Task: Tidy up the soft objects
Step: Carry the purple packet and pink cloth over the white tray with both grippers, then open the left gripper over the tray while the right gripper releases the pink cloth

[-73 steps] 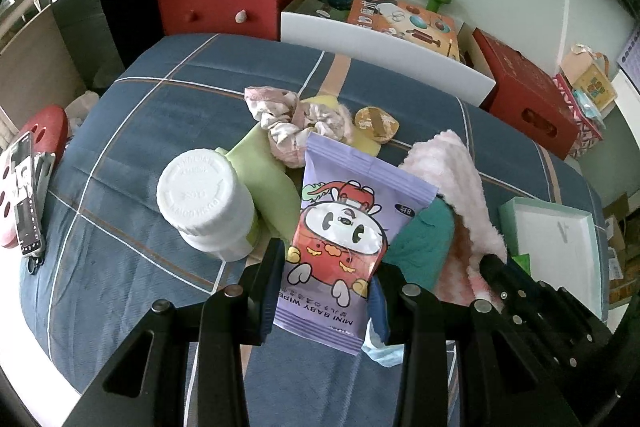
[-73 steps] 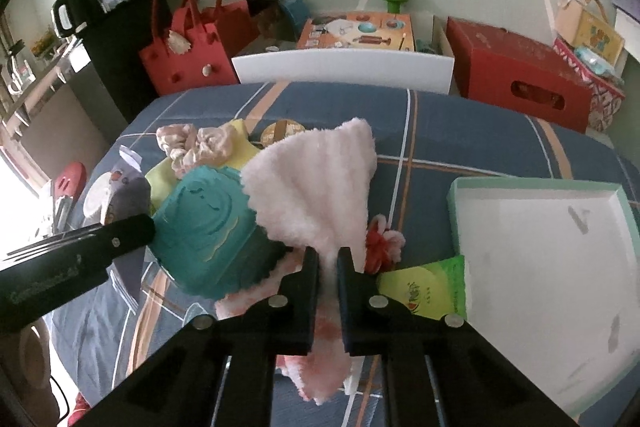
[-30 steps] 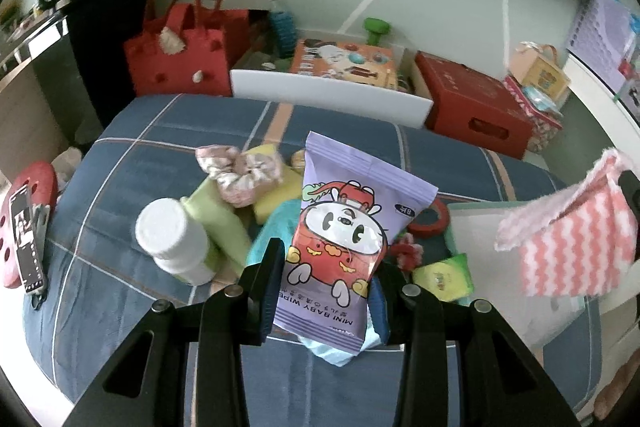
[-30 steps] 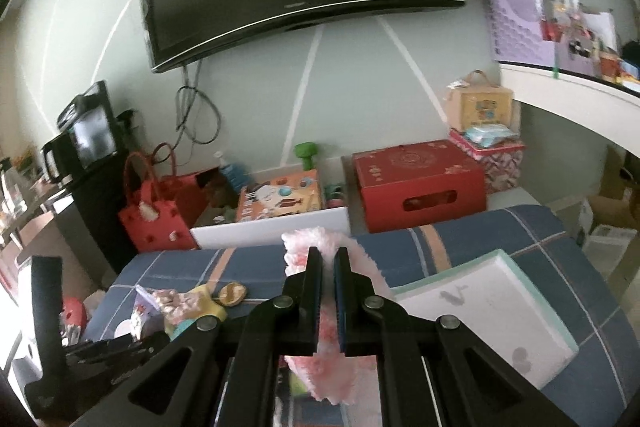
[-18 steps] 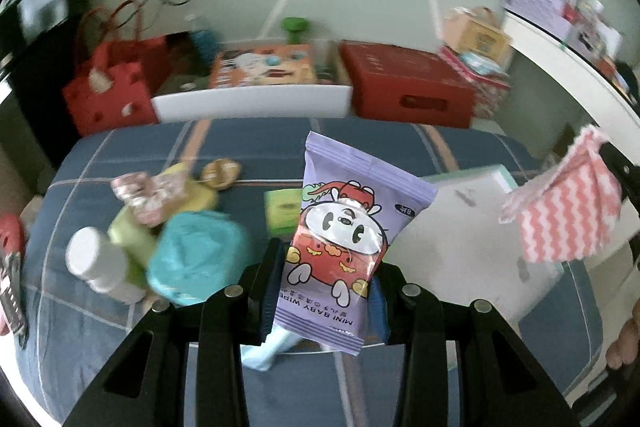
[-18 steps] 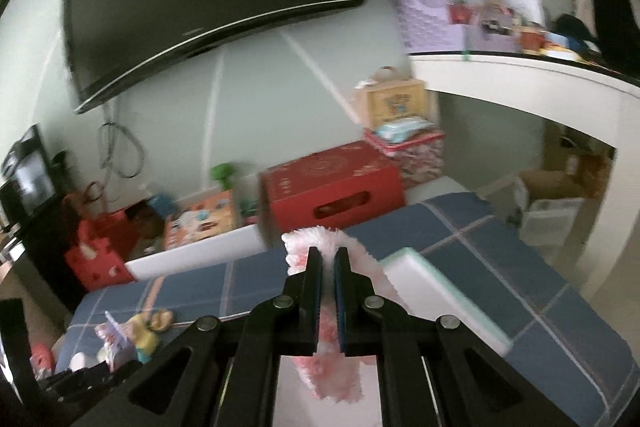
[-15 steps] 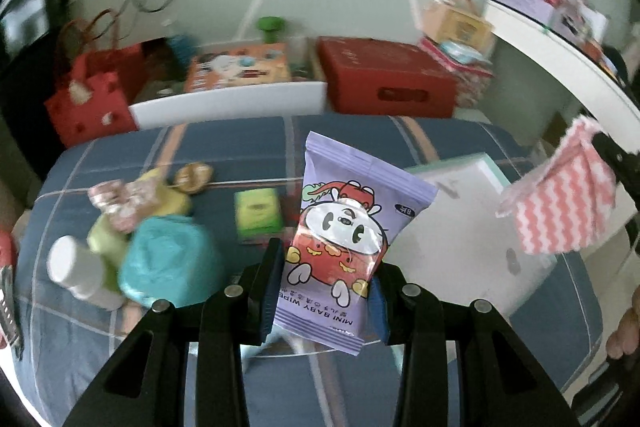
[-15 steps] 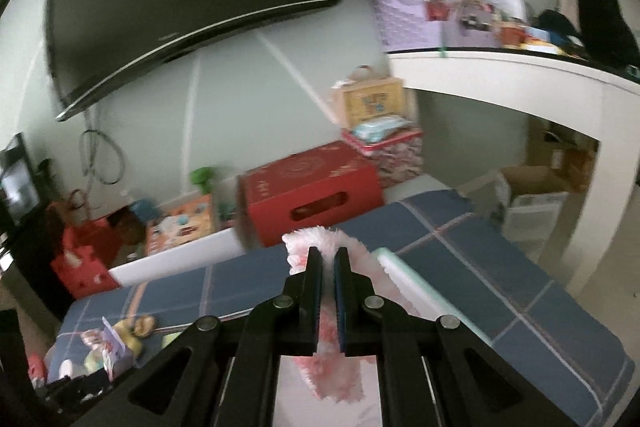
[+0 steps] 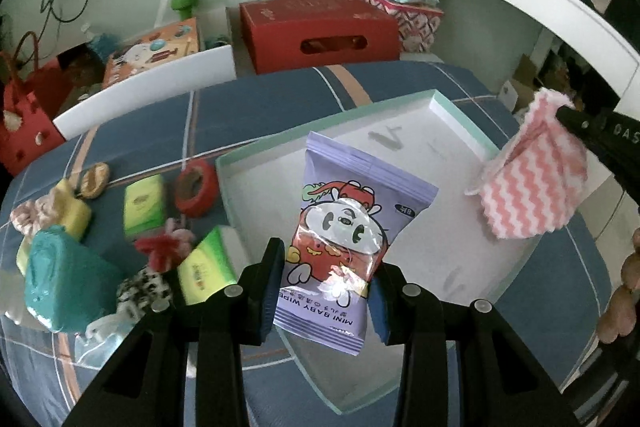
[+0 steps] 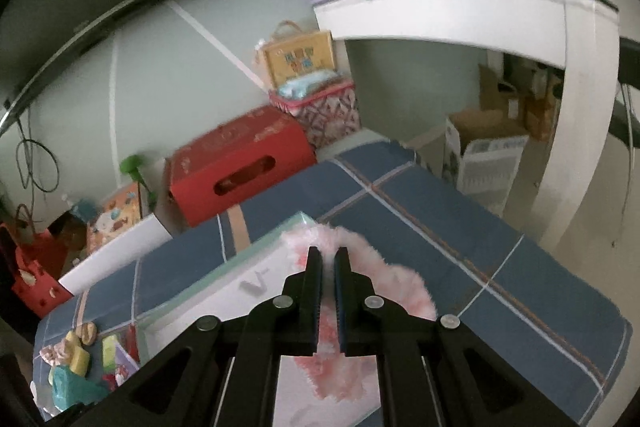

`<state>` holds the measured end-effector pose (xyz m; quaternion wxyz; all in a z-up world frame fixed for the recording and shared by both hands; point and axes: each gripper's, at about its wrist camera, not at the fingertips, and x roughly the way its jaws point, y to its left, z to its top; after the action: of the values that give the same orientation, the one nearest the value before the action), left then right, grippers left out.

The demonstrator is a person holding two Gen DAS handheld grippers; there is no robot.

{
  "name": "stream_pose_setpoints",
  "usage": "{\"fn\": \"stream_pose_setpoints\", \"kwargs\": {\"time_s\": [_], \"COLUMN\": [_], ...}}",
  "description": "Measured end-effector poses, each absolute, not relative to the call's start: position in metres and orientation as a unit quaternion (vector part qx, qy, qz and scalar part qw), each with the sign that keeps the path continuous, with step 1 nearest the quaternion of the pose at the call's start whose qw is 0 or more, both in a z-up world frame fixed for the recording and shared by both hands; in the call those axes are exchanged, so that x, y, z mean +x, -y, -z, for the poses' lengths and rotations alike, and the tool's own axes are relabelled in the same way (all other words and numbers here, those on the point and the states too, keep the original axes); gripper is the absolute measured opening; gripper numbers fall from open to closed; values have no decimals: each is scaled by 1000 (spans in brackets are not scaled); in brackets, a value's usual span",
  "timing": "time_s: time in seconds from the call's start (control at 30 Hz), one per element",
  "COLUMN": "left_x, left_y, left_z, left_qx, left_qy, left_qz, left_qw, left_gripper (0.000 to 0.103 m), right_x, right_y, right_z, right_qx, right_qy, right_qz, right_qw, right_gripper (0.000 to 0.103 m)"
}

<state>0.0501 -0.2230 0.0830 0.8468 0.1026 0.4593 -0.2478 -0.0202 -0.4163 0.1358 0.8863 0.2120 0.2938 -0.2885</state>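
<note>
My left gripper is shut on a purple pack of mini baby wipes and holds it upright above the near part of a white tray with a mint-green rim. My right gripper is shut on a fluffy pink-and-white cloth, which hangs above the tray's right side. The cloth also shows in the left wrist view. Left of the tray lie a teal soft toy, green tissue packs, a red tape roll, a red-pink scrunchie and a yellow item.
The tray lies on a blue plaid bedcover. A red box, a white board, a toy box and a red bag stand behind the bed. A white shelf rises at right.
Both grippers have swung right from the pile to over the tray. The wipes pack and the pink cloth came along, lifted clear of the bedcover.
</note>
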Motion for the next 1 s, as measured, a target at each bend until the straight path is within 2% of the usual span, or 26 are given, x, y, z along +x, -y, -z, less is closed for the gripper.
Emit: {"fn": "stream_pose_setpoints", "kwargs": {"time_s": [0.53, 0.57, 0.63, 0.67, 0.7, 0.77, 0.83, 1.0], "left_x": [64, 64, 64, 64, 64, 64, 64, 65], "left_y": [252, 252, 252, 251, 250, 247, 243, 229], "left_z": [-47, -47, -48, -49, -50, -54, -60, -75], "left_qx": [115, 115, 112, 108, 105, 101, 99, 86], "left_qy": [-496, -497, -499, -501, -502, -505, -504, -501], "left_qz": [247, 248, 252, 254, 255, 254, 251, 241], "left_qw": [825, 824, 821, 820, 820, 819, 820, 827], "left_gripper": [42, 43, 61, 65, 68, 69, 75, 80], "right_x": [12, 12, 11, 10, 10, 9, 7, -3], "right_y": [409, 408, 406, 404, 403, 401, 400, 397], "right_z": [-67, -68, -73, -76, -79, -85, -93, -117], "right_qx": [205, 203, 198, 193, 187, 180, 175, 166], "right_qy": [-429, -431, -428, -427, -427, -428, -425, -405], "right_qz": [262, 261, 261, 261, 263, 267, 271, 282], "right_qw": [840, 840, 843, 844, 845, 845, 846, 854], "right_gripper": [10, 10, 10, 10, 10, 18, 22, 30]}}
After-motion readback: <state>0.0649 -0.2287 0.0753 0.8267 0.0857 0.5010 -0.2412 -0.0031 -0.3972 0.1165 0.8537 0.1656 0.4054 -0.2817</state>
